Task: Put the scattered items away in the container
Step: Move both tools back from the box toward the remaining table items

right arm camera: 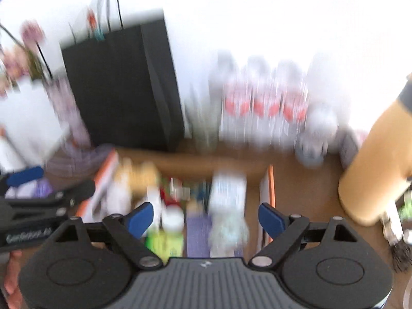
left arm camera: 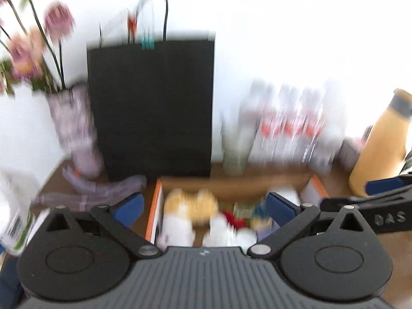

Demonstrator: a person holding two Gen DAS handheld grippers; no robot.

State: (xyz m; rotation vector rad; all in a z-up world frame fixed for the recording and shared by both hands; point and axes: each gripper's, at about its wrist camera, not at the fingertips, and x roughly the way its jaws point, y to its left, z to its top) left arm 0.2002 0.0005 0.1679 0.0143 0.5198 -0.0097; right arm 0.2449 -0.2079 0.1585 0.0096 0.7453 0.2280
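An open cardboard box with orange edges (left arm camera: 154, 206) (right arm camera: 270, 180) sits on the wooden table and holds several blurred items: a yellow and white soft toy (left arm camera: 190, 206) (right arm camera: 139, 177), a red item (left arm camera: 234, 219), a white packet (right arm camera: 228, 193), a green item (right arm camera: 164, 242). My left gripper (left arm camera: 203, 206) is open and empty, just above the box. My right gripper (right arm camera: 206, 216) is open and empty over the box. Each gripper shows at the other view's edge. Both views are motion-blurred.
A black paper bag (left arm camera: 152, 108) (right arm camera: 116, 90) stands behind the box. A pack of clear bottles (left arm camera: 291, 128) (right arm camera: 265, 108) stands at the back right, a yellow bottle (left arm camera: 381, 144) (right arm camera: 378, 164) at the far right. A flowered vase (left arm camera: 74, 128) stands at the left.
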